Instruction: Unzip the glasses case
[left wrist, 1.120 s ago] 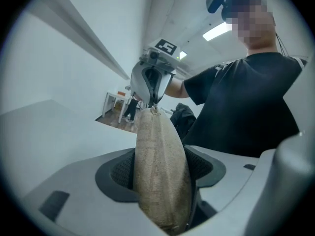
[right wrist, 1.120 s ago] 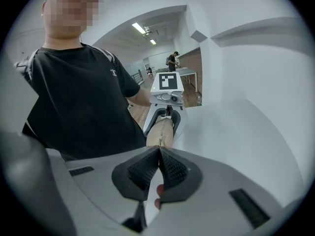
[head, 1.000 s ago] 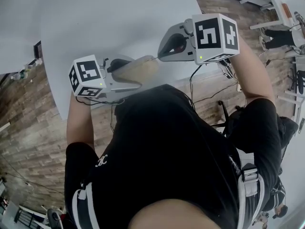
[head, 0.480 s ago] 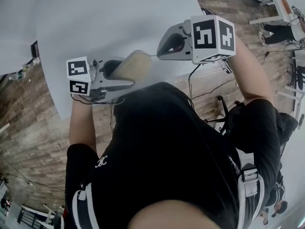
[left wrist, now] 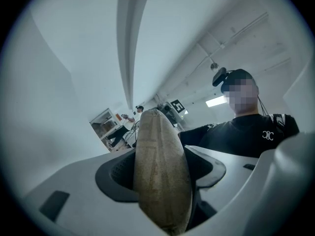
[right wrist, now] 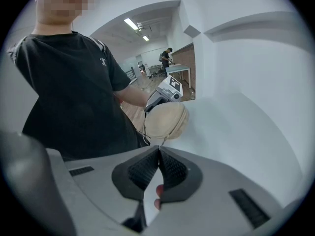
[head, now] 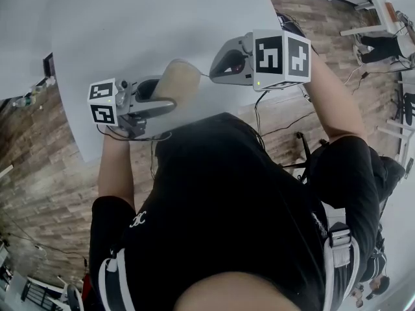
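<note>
A beige oval glasses case (head: 178, 80) hangs above the near edge of the white table (head: 162, 18). My left gripper (head: 163, 91) is shut on it, one jaw on each broad side. In the left gripper view the case (left wrist: 160, 171) stands on edge between the dark pads (left wrist: 115, 173). My right gripper (head: 213, 75) sits just right of the case with its jaws shut. A thin zipper pull (right wrist: 162, 140) runs from the case (right wrist: 165, 119) into the pinched tips of the right gripper (right wrist: 159, 149).
Wood floor (head: 39, 173) lies left of and below the table. Cables (head: 272, 118) trail off the table's near edge at the right. A white desk (head: 369, 5) stands at the far right. My own dark shirt fills the lower part of the head view.
The left gripper has rolled, turning the case from lying flat to standing more on edge and lifting it slightly. The right gripper has shifted a little left and down, still shut.
</note>
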Tool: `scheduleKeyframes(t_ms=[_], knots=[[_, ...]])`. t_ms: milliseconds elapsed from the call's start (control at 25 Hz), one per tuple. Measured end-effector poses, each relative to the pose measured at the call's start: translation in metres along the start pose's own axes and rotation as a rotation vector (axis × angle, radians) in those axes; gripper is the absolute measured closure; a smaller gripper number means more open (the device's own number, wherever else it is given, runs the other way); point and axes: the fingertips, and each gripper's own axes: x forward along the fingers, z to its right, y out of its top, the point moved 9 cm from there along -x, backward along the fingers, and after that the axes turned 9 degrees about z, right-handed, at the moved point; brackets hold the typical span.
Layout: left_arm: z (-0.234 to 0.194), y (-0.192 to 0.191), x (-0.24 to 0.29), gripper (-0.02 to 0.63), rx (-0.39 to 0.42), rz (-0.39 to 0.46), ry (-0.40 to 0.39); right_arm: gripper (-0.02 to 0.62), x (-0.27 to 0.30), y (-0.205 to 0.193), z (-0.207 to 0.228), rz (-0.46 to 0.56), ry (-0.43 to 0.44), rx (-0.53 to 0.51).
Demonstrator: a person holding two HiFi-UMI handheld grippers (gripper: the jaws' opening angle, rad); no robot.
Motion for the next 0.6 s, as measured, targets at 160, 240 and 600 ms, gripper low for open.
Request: scheduleKeyframes(t_ms=[160,240,600], knots=[[0.001,0.001,-0.004,0.319,0.008,0.051,0.016,0.577,0.008,0.0,-0.003,0.017,-0.003,0.003],[0.0,0.001,-0.004,0.319,0.005,0.069,0.021,0.577,0.013,-0.001,-0.006,0.011,-0.001,-0.003],[-0.008,0.014,-0.009,0.319,-0.078,0.307,-0.003,0.577,0.029,0.009,-0.007,0.042,-0.023,-0.029]])
